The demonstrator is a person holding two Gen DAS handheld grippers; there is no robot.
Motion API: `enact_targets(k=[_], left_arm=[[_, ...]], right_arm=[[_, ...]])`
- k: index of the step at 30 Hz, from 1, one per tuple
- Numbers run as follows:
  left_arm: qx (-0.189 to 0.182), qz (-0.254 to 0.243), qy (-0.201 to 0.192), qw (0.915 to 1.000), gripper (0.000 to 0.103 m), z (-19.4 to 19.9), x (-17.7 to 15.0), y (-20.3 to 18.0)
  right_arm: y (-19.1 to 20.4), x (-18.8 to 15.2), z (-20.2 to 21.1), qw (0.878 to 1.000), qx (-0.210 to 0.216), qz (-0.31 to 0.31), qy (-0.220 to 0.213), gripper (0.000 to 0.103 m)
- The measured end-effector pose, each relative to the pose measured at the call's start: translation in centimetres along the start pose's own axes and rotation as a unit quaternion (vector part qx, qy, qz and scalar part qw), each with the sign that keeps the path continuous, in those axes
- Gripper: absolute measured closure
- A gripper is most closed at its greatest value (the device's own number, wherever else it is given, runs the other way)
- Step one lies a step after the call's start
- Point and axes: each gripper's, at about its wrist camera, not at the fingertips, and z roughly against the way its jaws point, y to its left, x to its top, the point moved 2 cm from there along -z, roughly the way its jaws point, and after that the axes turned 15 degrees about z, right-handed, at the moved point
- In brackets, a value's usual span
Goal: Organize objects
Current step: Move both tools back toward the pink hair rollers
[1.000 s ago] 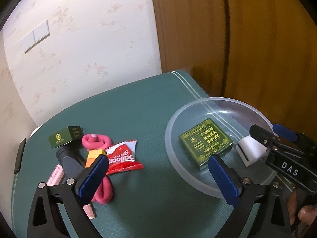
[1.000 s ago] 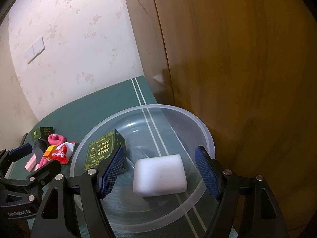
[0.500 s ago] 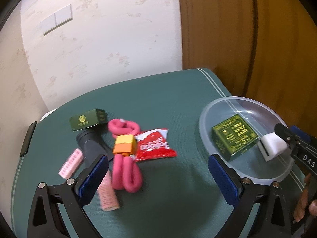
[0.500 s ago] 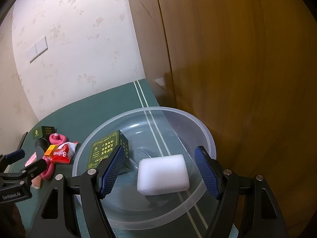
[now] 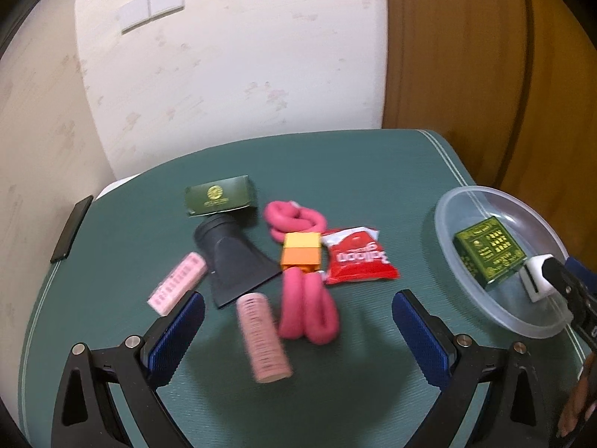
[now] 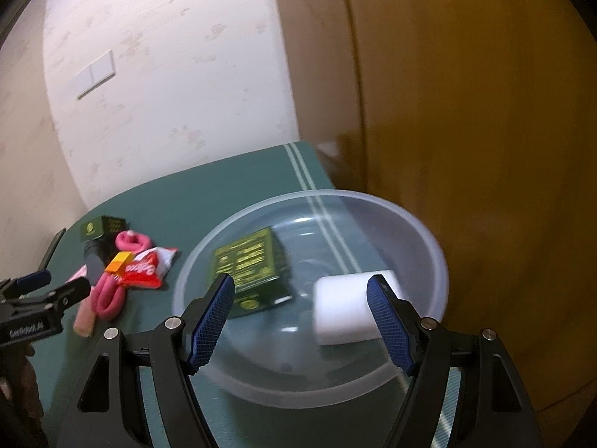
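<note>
Left claw [image 5: 298,323]: jaws wide apart, empty; pink roller [image 5: 263,337] between its tips, red packet [image 5: 356,261] just beyond. Right claw [image 6: 300,306]: jaws wide, empty, over clear bowl [image 6: 429,246] holding green box [image 6: 250,261] and white block [image 6: 343,306]

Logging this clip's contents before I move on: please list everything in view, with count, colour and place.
Bowl: 1, clear plastic, right side of table.
Square box: 1, dark green, in bowl.
Foam block: 1, white, in bowl.
Long box: 1, dark green, far left.
Nozzle: 1, black, below long box.
Hair rollers: 2, pink, near the nozzle.
Foam rope: 1, pink, centre.
Small box: 1, orange-yellow, on rope.
Snack packet: 1, red, beside rope.
Table: 1, green.
Left gripper: open.
Right gripper: open, over bowl.
</note>
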Motion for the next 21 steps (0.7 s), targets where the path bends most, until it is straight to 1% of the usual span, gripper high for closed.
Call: enact_targets(k=[5,12,16,21], left_arm=[[0.009,0.015,-0.002,0.9998,0.001,0.1,0.3,2.1],[0.029,0.031,0.002,0.9991,0.001,-0.5,0.3,5.1],[0.037,0.044,0.005,0.9984,0.001,-0.6,0.4,6.8],[0.046,0.053,0.004,0.9975,0.001,-0.7,0.5,8.6]], right_arm=[[2.3,0.1,0.2,1.0,0.022,0.019,-0.001,0.028],[6.1,0.3,0.4,0.996,0.071,0.047,0.003,0.028],[8.4,0.4,0.3,0.992,0.11,0.067,0.009,0.028],[10.9,0.5,-0.2,0.985,0.153,0.076,0.024,0.028]])
